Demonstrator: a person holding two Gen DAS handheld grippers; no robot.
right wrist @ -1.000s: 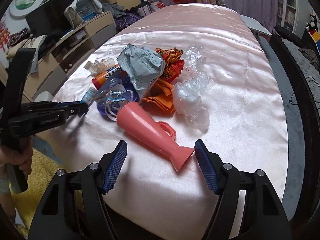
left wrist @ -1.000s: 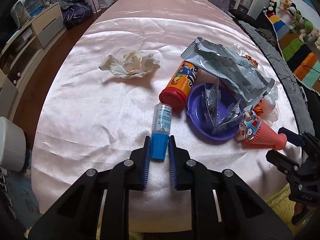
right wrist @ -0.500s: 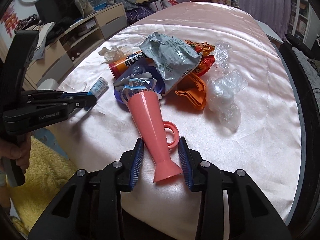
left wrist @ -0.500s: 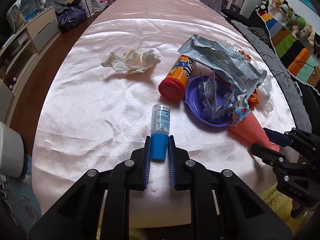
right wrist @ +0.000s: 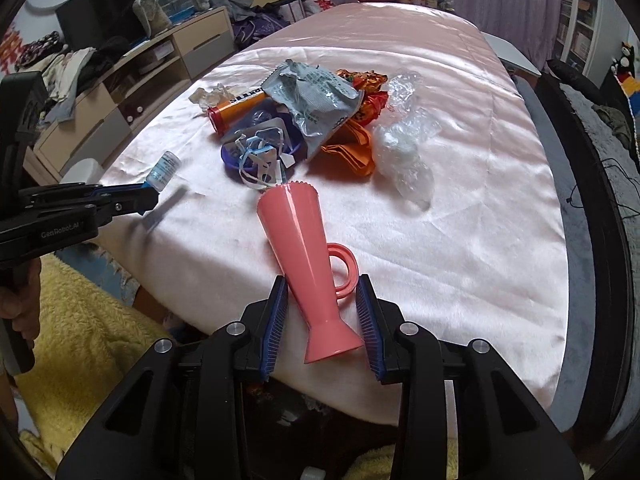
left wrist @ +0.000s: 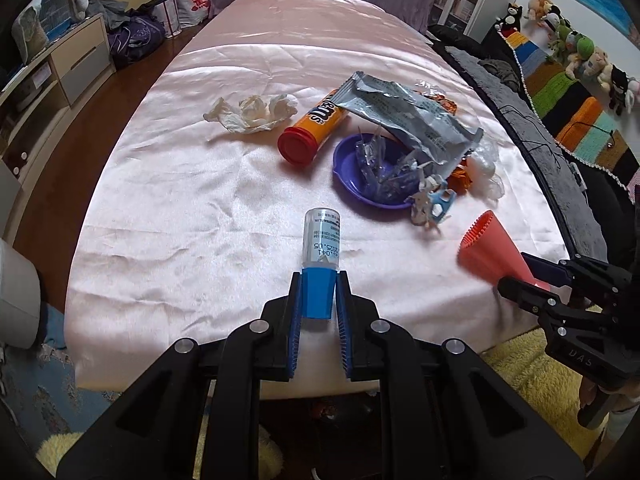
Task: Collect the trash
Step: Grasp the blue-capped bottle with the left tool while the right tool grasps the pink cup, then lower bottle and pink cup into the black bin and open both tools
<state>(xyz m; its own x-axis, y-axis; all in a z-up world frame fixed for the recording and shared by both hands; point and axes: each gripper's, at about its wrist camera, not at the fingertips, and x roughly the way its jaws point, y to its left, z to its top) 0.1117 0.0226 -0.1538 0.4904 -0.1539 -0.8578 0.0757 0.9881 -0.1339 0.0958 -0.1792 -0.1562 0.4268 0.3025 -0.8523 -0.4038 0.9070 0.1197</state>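
Observation:
My left gripper is shut on the blue cap of a small clear bottle and holds it above the pink satin table. My right gripper is shut on the narrow end of a pink plastic cup with a ring handle, lifted off the cloth. The cup also shows at the right in the left wrist view. A pile lies beyond: an orange tube, a purple bowl with clear wrappers, a grey foil bag, crumpled tissue.
Orange wrappers and clear crumpled plastic lie right of the bowl. A low cabinet stands left of the table, a dark sofa on the right. A yellow rug lies below the near table edge.
My right gripper closed on the pink cup and lifted it back from the pile. My left gripper raised the small bottle off the cloth.

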